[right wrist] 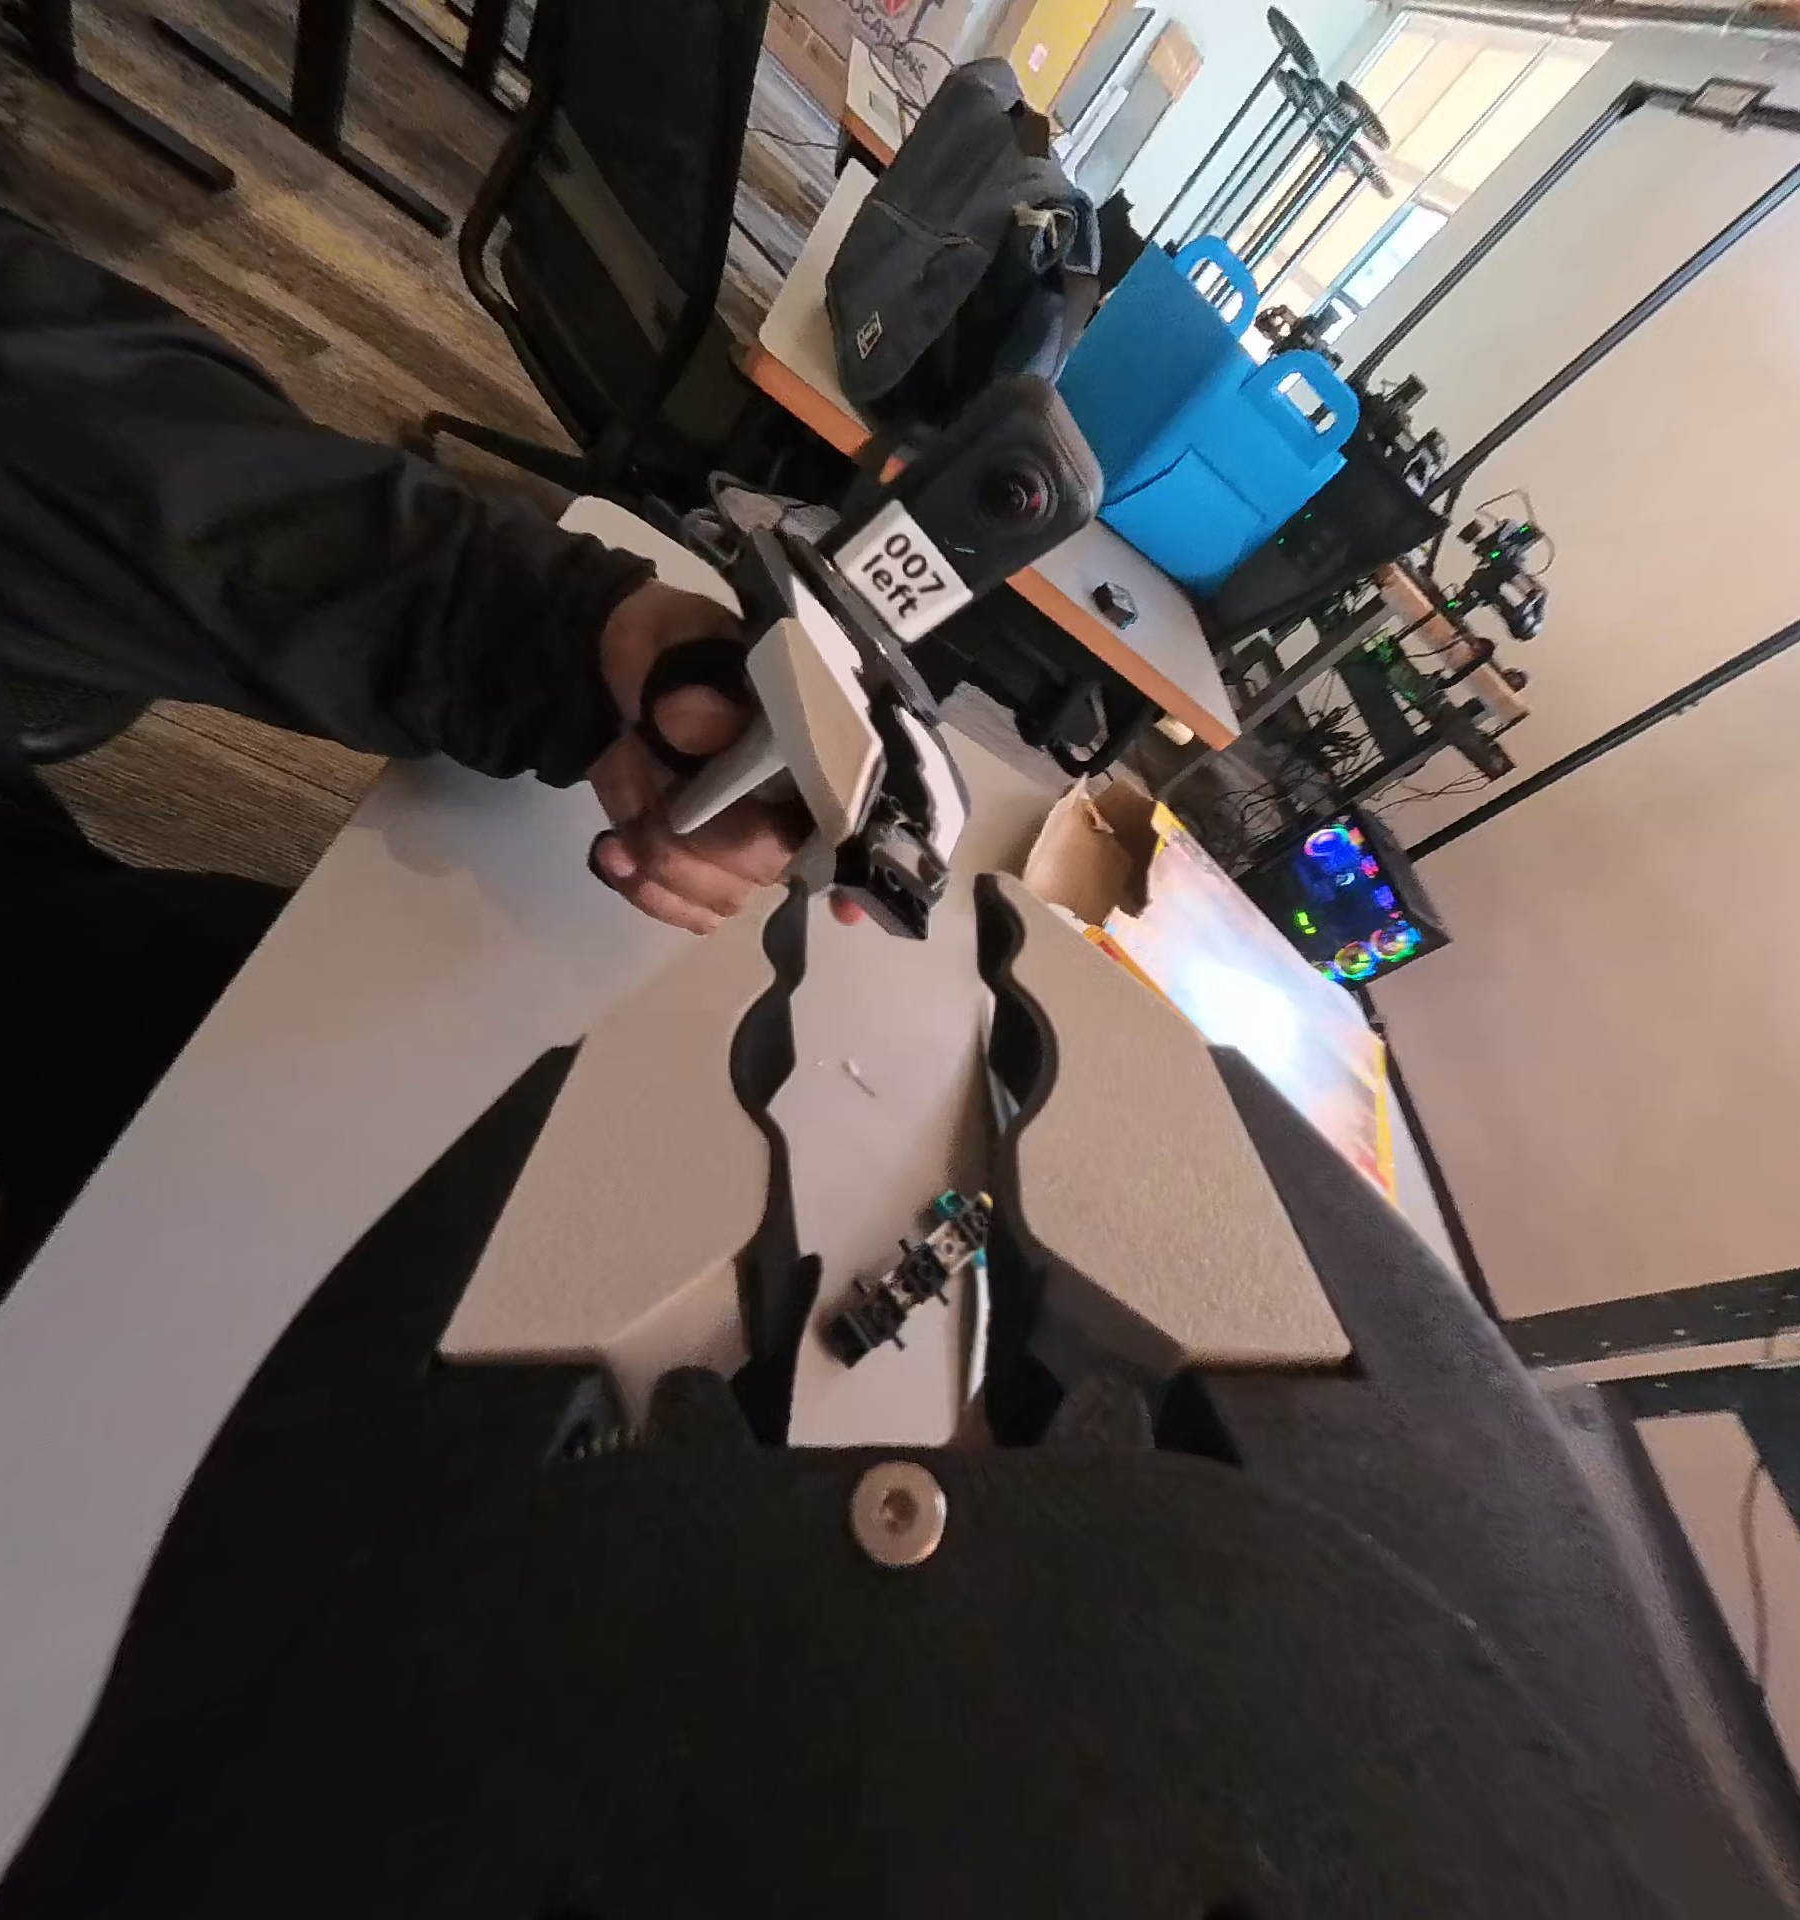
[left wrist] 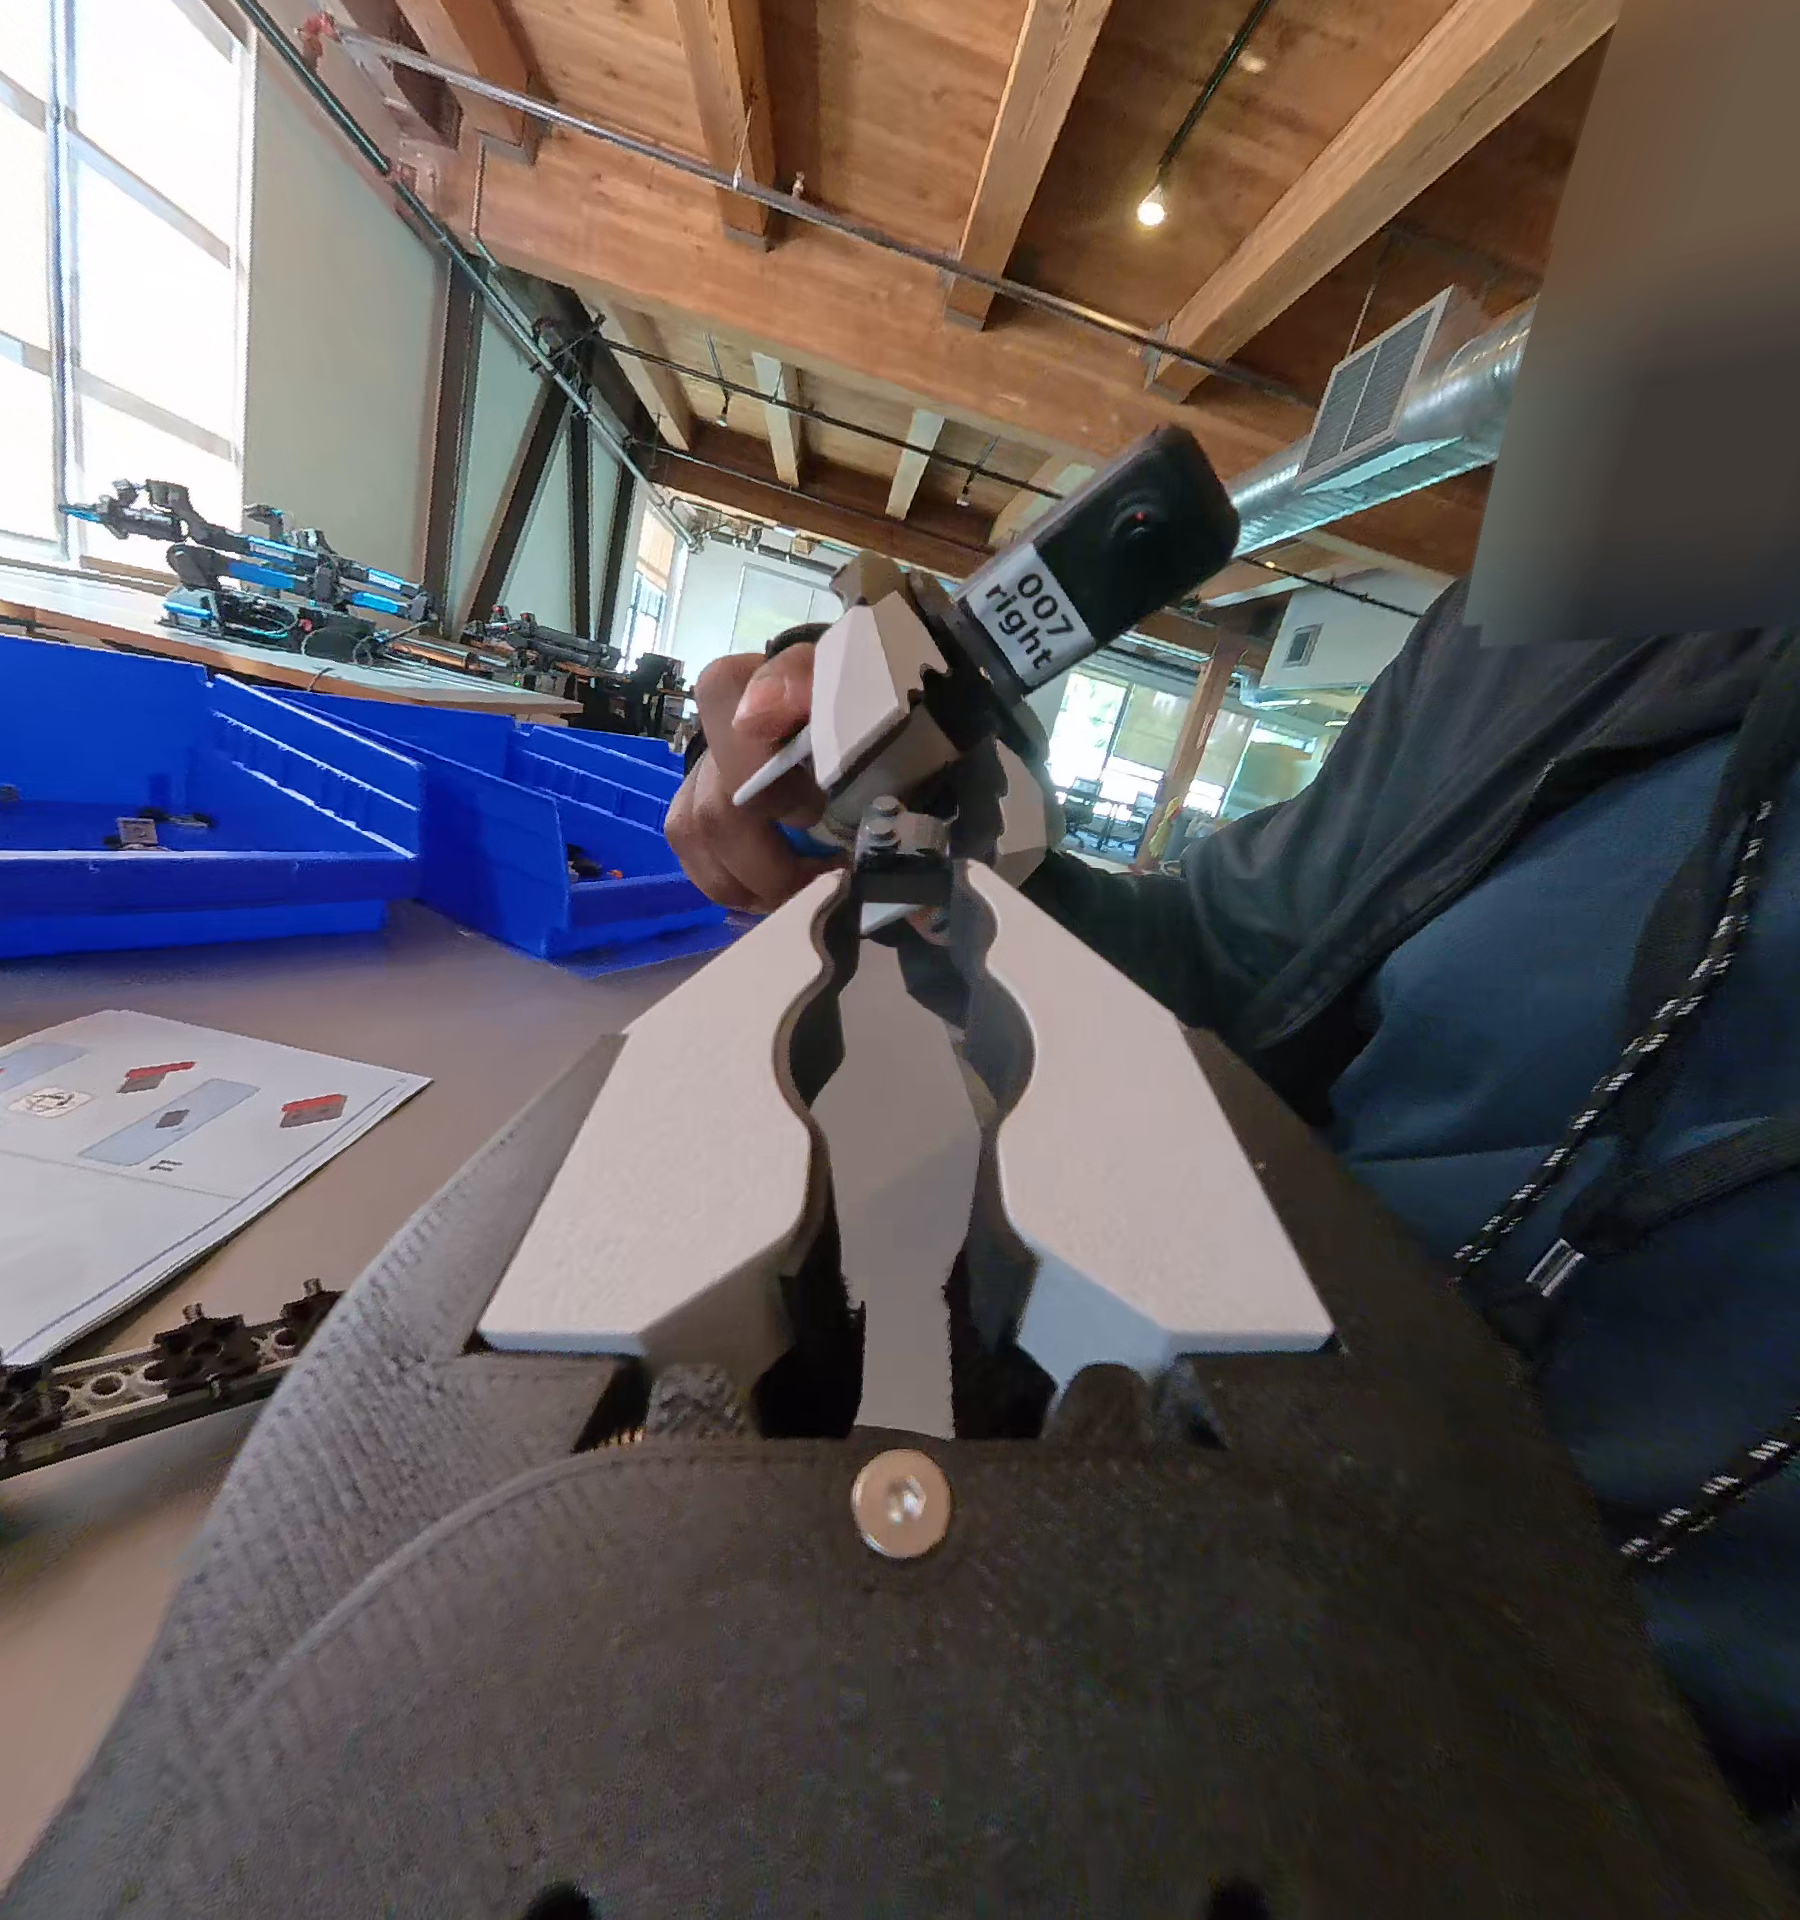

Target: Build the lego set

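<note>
The left gripper (left wrist: 901,899) is raised off the table, its two pale fingers pinched at the tips on a small dark lego piece (left wrist: 901,878) with a little grey part on top. In the right wrist view the same piece (right wrist: 901,883) shows at the left gripper's fingertips. The right gripper (right wrist: 891,904) meets it tip to tip with its fingers spread apart and nothing between them; one fingertip lies just beside the piece.

Below, on the grey table (left wrist: 480,997), lies the partly built model (right wrist: 911,1283), a long grey strip studded with black pieces and a teal part at one end. An instruction booklet (left wrist: 148,1143) sits near it, and blue parts bins (left wrist: 283,831) stand farther back.

The step in hand looks like a mid-air handover or fitting of the small piece. It would go best if the left gripper holds steady while the right one closes squarely on the piece's flat sides, without twisting.
</note>
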